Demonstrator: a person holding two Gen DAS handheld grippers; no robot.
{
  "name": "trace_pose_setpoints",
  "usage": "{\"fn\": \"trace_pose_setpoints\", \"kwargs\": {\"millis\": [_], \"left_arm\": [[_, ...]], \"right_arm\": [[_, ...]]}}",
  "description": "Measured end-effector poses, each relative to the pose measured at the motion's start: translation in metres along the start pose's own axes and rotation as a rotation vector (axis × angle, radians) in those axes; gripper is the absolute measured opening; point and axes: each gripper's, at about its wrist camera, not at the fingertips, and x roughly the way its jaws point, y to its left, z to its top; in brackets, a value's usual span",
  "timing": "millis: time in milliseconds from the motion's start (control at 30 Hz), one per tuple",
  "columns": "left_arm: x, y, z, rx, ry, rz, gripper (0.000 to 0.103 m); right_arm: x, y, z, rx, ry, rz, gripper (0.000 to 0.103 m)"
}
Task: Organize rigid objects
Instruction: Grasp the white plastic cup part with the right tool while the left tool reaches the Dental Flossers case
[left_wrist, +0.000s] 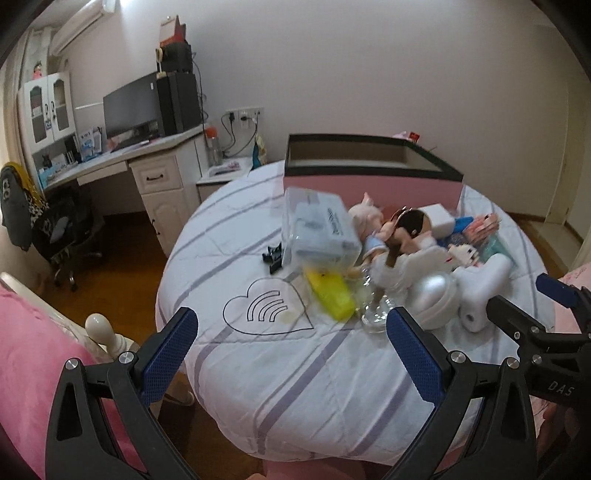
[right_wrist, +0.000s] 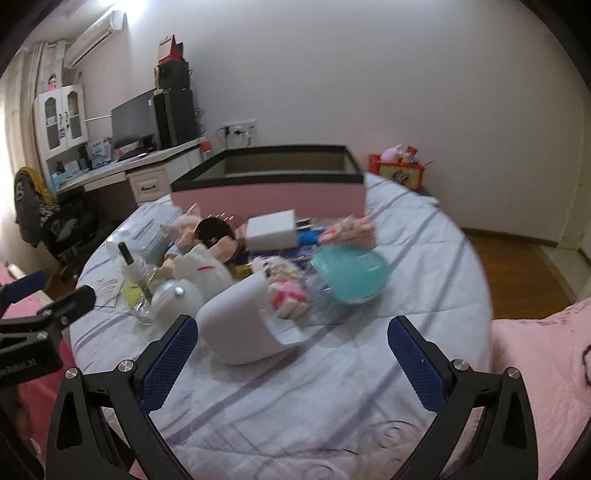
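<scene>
Both jaws wide, empty; cluttered pile (right_wrist: 258, 266) on bed (right_wrist: 332, 369) — grabbing glass bottle (left_wrist: 376, 314) may topple neighbours.

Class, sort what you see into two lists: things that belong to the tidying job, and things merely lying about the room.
Job:
pink storage box
clear plastic case
doll
white handheld device
teal round case
glass bottle

Lying about:
monitor
office chair
desk
</scene>
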Motion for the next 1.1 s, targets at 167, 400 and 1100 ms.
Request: {"fn": "trace_pose_setpoints", "kwargs": {"millis": [167,400,1100], "left_arm": [[0.011,0.004,0.000,-0.009,0.030,-0.024,0.103],[0.013,0.012,0.002,-0.011,0.030,-0.027,0.103],[0.073,-0.007,0.063,0.032,0.069,-0.026,0.103]], "right_arm": [[0.016,0.012,-0.001,-0.067,0.025,-0.002,0.094],[0.033,0.021,-0.004,-0.154,0.061,0.017,0.057],[0.009,-0.017,0.050,-0.075,-0.100,0.098,0.048]]}}
